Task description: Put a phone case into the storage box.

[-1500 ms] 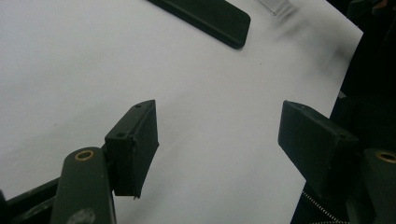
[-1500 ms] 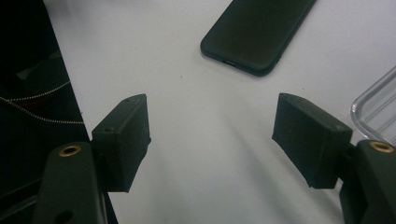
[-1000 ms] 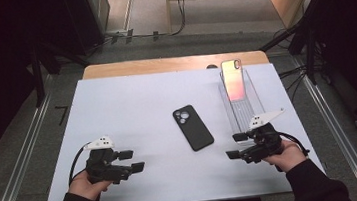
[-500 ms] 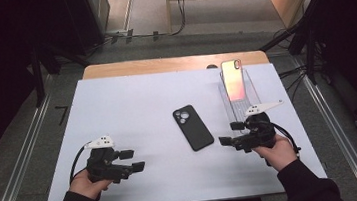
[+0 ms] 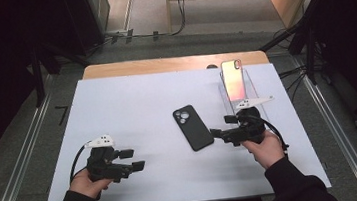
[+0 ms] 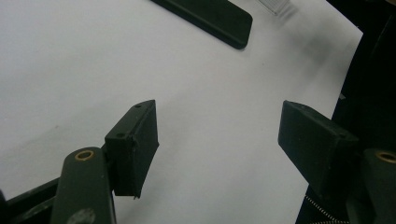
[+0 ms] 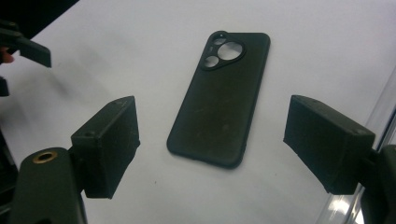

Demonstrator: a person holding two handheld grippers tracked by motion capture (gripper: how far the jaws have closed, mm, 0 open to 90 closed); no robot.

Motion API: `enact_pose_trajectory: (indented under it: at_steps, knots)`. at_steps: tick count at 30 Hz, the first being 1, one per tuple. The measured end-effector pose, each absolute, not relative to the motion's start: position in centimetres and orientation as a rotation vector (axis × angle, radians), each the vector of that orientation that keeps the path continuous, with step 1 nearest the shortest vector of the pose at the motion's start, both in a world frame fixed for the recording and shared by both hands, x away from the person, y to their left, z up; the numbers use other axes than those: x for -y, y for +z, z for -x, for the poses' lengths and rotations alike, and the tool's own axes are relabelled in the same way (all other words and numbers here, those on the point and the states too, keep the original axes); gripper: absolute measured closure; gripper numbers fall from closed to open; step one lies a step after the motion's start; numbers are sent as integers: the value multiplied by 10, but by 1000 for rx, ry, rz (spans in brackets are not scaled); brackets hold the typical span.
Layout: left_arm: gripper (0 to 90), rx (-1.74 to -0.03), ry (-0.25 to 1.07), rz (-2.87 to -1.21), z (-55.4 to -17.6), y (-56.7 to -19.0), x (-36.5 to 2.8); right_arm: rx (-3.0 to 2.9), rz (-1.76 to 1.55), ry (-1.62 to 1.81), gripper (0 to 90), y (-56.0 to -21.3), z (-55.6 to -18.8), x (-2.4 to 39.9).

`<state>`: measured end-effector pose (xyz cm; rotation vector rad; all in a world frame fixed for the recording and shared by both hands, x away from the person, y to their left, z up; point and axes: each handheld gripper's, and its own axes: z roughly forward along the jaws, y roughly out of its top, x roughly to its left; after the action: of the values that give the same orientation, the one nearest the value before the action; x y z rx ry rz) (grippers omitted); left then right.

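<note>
Item one: black case, flat on the white desk, camera cutout toward the far edge, near the desk's middle.

Item two: my right gripper, just right of the case, pointing at it. Its jaws have just been opening and stand wide; in the right gripper view the case lies ahead between them, untouched.

Item three: my left gripper, near the front left, well apart from the case. Jaws wide, nothing between them; one end of the case shows far ahead.

Item four: phone, glowing orange-pink screen, propped in a clear stand at the far right, behind my right gripper.
</note>
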<state>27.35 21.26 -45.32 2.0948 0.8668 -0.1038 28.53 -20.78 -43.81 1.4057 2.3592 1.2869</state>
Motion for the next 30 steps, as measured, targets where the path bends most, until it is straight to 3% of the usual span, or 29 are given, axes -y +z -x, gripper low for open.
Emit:
enact_pose_trajectory:
  at_steps: [30]
  knots:
    - [290,-874,-96,-2088,-272,-452,-215,-2273,-1510,1194,147,-453,-329,154]
